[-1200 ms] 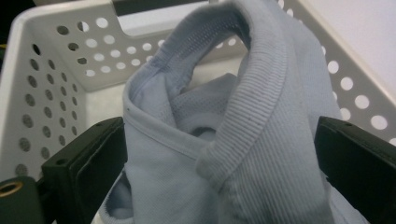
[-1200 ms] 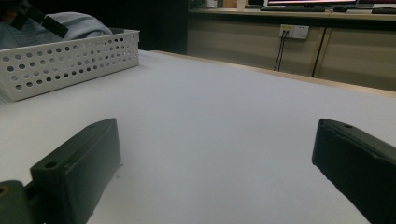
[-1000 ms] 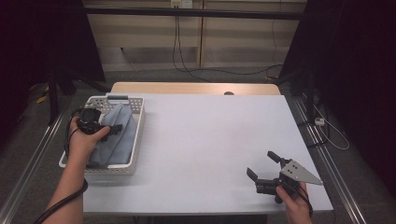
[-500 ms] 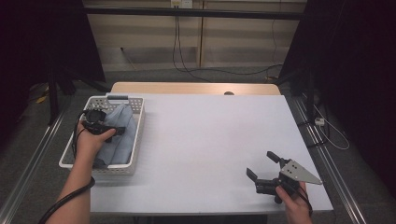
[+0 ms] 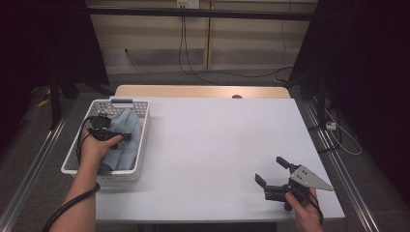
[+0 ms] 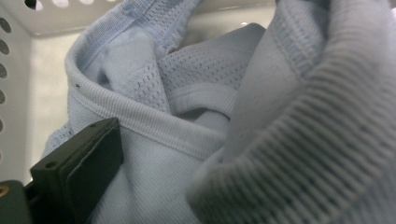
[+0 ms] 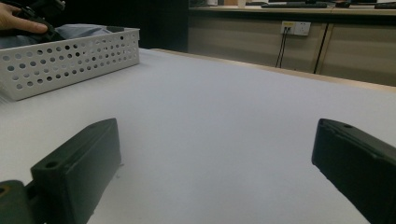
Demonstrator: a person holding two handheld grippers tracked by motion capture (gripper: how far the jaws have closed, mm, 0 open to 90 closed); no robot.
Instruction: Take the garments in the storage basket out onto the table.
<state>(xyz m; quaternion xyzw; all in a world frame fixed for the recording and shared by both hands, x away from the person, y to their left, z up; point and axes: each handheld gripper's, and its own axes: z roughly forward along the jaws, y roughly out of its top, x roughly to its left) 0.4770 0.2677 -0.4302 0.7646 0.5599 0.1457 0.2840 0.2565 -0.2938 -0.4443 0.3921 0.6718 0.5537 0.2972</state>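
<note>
A light blue knitted cloth (image 5: 126,147) lies bunched in a white perforated basket (image 5: 143,126) at the table's left. My left gripper (image 5: 126,136) is pushed down into that cloth. In the left gripper view its one visible finger (image 6: 88,168) stands wide to the left and cloth (image 6: 261,116) fills the gap, folds hiding the other jaw. My right gripper (image 5: 270,170) rests low at the table's front right, open and empty, jaws (image 7: 215,154) pointing across the bare white top toward the basket (image 7: 70,65).
The white table (image 5: 217,140) stretches between basket and right gripper. A wooden strip runs along its far edge, with cables and a wall behind. Metal rails flank both sides of the table.
My left hand has shifted slightly right and sunk deeper into the cloth in the basket. The right gripper has stayed put.
</note>
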